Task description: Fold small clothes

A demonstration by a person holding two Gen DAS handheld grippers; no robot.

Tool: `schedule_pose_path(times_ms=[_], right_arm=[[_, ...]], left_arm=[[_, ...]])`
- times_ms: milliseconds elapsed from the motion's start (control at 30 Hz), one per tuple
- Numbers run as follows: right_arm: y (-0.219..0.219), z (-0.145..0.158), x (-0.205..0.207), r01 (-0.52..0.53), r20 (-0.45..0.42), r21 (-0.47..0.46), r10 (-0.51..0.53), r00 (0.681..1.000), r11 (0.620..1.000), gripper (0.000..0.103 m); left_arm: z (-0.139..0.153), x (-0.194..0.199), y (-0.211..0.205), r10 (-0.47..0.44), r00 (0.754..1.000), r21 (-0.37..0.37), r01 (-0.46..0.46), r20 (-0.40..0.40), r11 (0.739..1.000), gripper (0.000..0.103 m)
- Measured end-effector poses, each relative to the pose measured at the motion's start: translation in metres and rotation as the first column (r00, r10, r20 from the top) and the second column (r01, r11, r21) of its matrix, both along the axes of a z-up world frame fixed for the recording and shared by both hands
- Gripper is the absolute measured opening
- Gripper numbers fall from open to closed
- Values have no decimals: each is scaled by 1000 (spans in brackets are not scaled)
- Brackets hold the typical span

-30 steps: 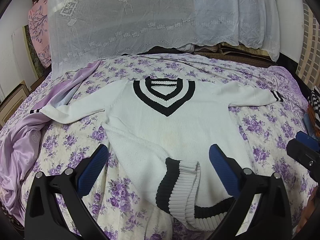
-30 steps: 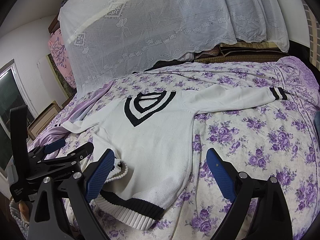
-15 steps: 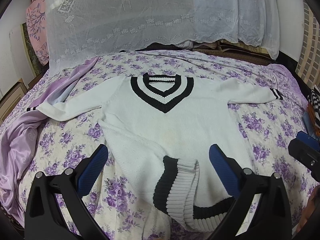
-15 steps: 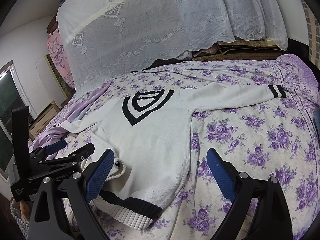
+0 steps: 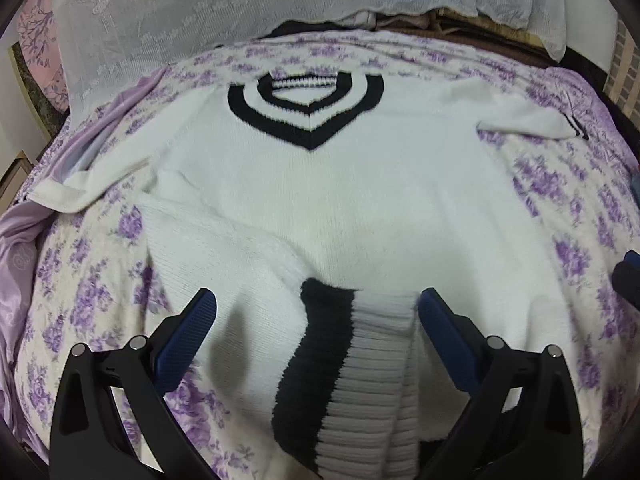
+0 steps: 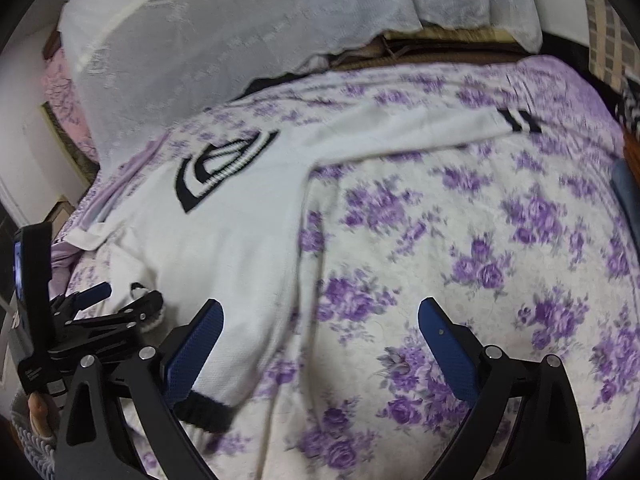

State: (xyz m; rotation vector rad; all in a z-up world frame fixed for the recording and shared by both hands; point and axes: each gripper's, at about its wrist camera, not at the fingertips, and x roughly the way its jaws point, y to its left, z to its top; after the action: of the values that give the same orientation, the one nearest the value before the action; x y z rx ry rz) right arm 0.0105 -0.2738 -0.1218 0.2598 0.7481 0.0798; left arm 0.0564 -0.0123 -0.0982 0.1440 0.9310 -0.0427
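- I am working over a bed dressed in a cream bedspread (image 6: 460, 240) printed with purple flowers; it fills most of both my wrist views.
- A white knit sweater (image 5: 320, 184) lies face up on that spread, its black-and-white V-neck (image 5: 306, 100) pointing toward the far end of the bed.
- Its sleeves reach out to either side; the one on my right ends in a cuff (image 6: 520, 120) with black stripes, lying flat on the flowers.
- The ribbed hem (image 5: 360, 368), white with a black band, is turned up and bunched at the near edge, directly between the fingers of my left gripper (image 5: 316, 316).
- Both jaws of the left gripper are spread wide, one on each side of that hem fold, pinching nothing.
- My right gripper (image 6: 320, 328) is spread wide too, hovering over the sweater's right side edge and the bare bedspread beside it, with nothing between its jaws.
- From the right wrist, I can see my left gripper low at the left edge.
- A lilac satin sheet (image 5: 20, 248) is rumpled along the left side of the bed.
- At the far end a white lace cloth (image 6: 224, 28) drapes over a tall pile.
- Pink flowered fabric (image 5: 36, 32) shows at the far left by the wall.
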Motion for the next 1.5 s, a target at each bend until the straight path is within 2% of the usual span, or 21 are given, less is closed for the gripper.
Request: schedule_pose_path(times_ms=[133, 300, 400, 500, 567, 633, 667, 733, 800, 833, 900, 933, 967, 1000, 1067, 1100, 1233, 1333, 1400, 1467, 1500], right_arm=[[-7, -21, 7, 5, -85, 24, -3, 996, 1000, 98], [-11, -27, 6, 1, -89, 41, 2, 996, 999, 98], [-14, -27, 4, 1, -85, 58, 4, 996, 998, 98], [-13, -32, 6, 3, -99, 56, 3, 995, 998, 99], [-11, -33, 5, 3, -103, 43, 1, 995, 999, 99], [-8, -34, 4, 2, -99, 31, 1, 995, 1000, 99], [-7, -32, 3, -8, -93, 39, 12, 996, 999, 99], [0, -29, -3, -75, -71, 85, 81, 994, 994, 99], [11, -28, -7, -157, -64, 126, 166, 984, 979, 91], [20, -28, -8, -205, -67, 158, 217, 974, 966, 87], [34, -33, -6, -252, -91, 203, 275, 957, 946, 72], [42, -37, -3, -263, -107, 206, 289, 951, 942, 69], [49, -39, -2, -265, -117, 191, 290, 950, 945, 60], [54, -38, -3, -265, -108, 168, 285, 952, 949, 42], [59, -33, -8, -301, -72, 175, 317, 946, 937, 9], [60, -29, -8, -326, -56, 201, 343, 937, 924, 9], [55, -13, -15, -326, -8, 189, 333, 943, 926, 9], [48, 1, -28, -332, 6, 133, 335, 942, 934, 9], [46, -5, -29, -341, -57, 57, 344, 937, 938, 6], [51, -30, -27, -348, -181, -50, 334, 925, 936, 5], [52, -36, -28, -345, -193, -67, 327, 925, 936, 5]], left_arm=[[-17, -9, 22, 16, 1000, -14, -16, -18, 1000, 98], [-2, -41, 56, 29, 1000, 10, -29, -4, 1000, 60], [5, -56, 91, 51, 997, -13, -52, -60, 999, 59], [3, -70, 119, 60, 989, -105, -74, -132, 992, 59], [7, -78, 123, 53, 991, -152, -71, -119, 986, 59], [13, -78, 120, 47, 995, -189, -62, -83, 980, 75], [13, -76, 119, 54, 996, -198, -68, -75, 978, 95], [7, -67, 119, 73, 995, -209, -86, -72, 974, 98], [-5, -57, 123, 81, 991, -248, -106, -111, 963, 97], [-12, -52, 127, 70, 988, -303, -109, -137, 947, 96], [-21, -49, 132, 79, 985, -309, -124, -155, 943, 76], [-21, -50, 134, 67, 987, -316, -110, -144, 942, 73], [-18, -52, 137, 55, 989, -329, -98, -136, 939, 62], [-14, -55, 140, 54, 990, -329, -94, -129, 940, 49], [-8, -59, 146, 39, 992, -329, -76, -118, 941, 33], [-6, -60, 149, 30, 992, -332, -68, -119, 941, 31], [-7, -69, 151, 6, 991, -346, -52, -133, 937, 26], [-6, -85, 152, -56, 988, -333, 4, -147, 943, 25], [-16, -92, 156, -60, 983, -289, 7, -173, 957, 38], [-21, -97, 164, -65, 983, -299, 11, -172, 954, 39], [-15, -99, 170, -57, 984, -314, 0, -170, 949, 39]])
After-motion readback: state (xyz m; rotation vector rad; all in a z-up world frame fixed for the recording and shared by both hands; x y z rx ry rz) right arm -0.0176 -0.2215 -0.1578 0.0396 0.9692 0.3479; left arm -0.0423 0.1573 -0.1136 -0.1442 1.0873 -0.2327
